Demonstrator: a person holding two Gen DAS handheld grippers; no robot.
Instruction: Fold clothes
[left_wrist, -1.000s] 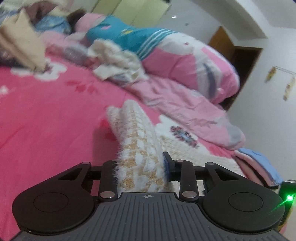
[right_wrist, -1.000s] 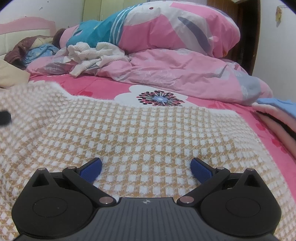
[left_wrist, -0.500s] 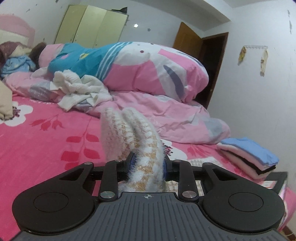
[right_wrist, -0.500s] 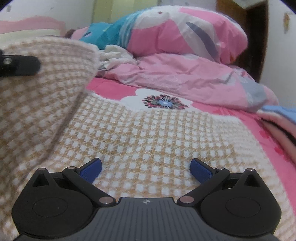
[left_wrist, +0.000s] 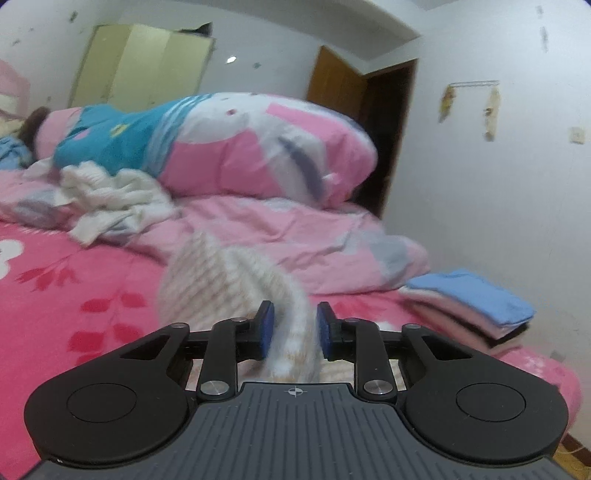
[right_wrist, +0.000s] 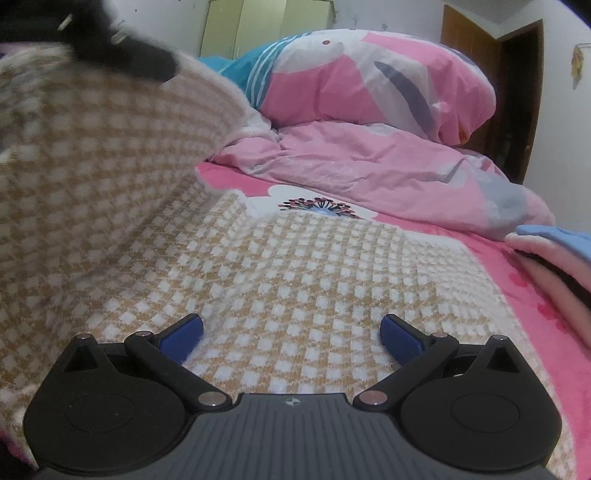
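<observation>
Bed (right_wrist: 532, 317): hot-pink sheet with red leaf and white flower print, fills lower half of both views. On it: checked tan-and-white knit garment (right_wrist: 295, 280) spread frame centre, left part lifted off. Pink duvet (right_wrist: 369, 162) heaped across upper middle. White crumpled clothes (left_wrist: 110, 195) left. Folded stack (left_wrist: 469, 302), blue on top, right edge.

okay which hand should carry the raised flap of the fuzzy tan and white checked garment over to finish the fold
Left. The left gripper is closing on the fuzzy tan-and-white checked garment's lifted edge; the right gripper hangs open over the flat part.
</observation>
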